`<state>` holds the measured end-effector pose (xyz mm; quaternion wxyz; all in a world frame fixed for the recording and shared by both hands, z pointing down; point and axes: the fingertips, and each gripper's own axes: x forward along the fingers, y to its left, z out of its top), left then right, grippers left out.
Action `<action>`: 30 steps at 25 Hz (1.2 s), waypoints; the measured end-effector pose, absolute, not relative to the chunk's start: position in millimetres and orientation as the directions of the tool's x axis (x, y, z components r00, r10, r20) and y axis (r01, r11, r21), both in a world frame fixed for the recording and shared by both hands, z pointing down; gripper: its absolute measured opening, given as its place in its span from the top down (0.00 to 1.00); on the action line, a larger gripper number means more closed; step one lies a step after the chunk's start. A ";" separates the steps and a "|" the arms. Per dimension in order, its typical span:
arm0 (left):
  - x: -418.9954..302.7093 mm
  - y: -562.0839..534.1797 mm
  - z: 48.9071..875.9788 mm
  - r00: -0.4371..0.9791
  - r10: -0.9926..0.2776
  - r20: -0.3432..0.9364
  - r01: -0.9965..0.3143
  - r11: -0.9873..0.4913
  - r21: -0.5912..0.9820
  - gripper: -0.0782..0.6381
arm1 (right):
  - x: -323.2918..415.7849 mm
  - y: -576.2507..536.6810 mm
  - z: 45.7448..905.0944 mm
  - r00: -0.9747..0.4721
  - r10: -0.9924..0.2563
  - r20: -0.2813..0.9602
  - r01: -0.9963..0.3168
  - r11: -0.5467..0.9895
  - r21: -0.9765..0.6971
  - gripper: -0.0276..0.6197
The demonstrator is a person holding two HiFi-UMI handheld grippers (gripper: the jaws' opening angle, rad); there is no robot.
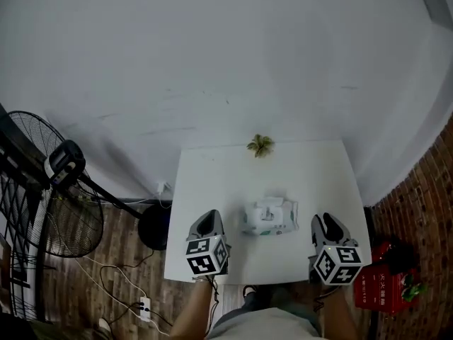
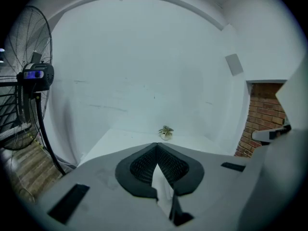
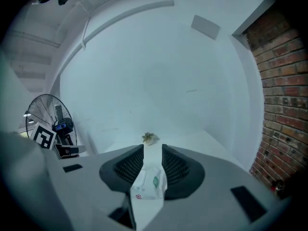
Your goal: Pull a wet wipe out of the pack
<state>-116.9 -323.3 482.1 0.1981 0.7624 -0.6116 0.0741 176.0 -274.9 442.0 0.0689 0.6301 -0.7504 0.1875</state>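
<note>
**Head view.** Holds the left tool [image 1: 209, 219] and the right tool [image 1: 324, 222] low over the near part of the white tabletop [image 1: 212, 176], one on each side of the wipe pack [image 1: 270, 217]. Reads as a ready stance: flanks the pack so that one tool can steady it while the other takes the wipe. Shows the pack lying flat, centred and toward the near edge, lid side up, with something white raised at its top, too small to call flap or wipe. Places it between the tools, nearer the right one and touching neither. Also shows a small plant [image 1: 260, 145] at the far edge and a standing fan [image 1: 49, 190] off to the left.

**Left gripper view.** Shows the left tool [image 2: 156, 146] pressed together at the tips, pinching nothing; only a wedge of bare tabletop shows where the pads part toward the camera. Points at the plant and the far wall. Shows no pack, so places it off to this tool's right.

**Right gripper view.** Shows the right tool [image 3: 153, 148] spread, with a clear lane between the pads. Frames the pack low in that lane, with the plant at the far end. Grips nothing. Seems lined up on the pack and spread ready to take the wipe.
</note>
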 end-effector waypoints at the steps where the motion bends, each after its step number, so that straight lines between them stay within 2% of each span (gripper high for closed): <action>1: -117.3 -323.1 482.8 0.231 -0.904 0.359 -0.963 -0.159 0.218 0.89 | 174.9 -279.7 442.0 -0.211 -0.916 0.341 -0.969 0.149 -0.198 0.77; 18: -143.8 -290.9 506.4 0.077 -0.907 0.414 -0.968 0.031 0.250 0.89 | 141.1 -313.7 464.6 -0.399 -0.818 0.414 -0.917 0.343 -0.206 0.77; 30: -174.4 -253.5 544.6 -0.028 -0.864 0.503 -0.958 0.166 0.232 0.89 | 100.0 -333.2 504.9 -0.509 -0.686 0.520 -0.846 0.510 -0.156 0.78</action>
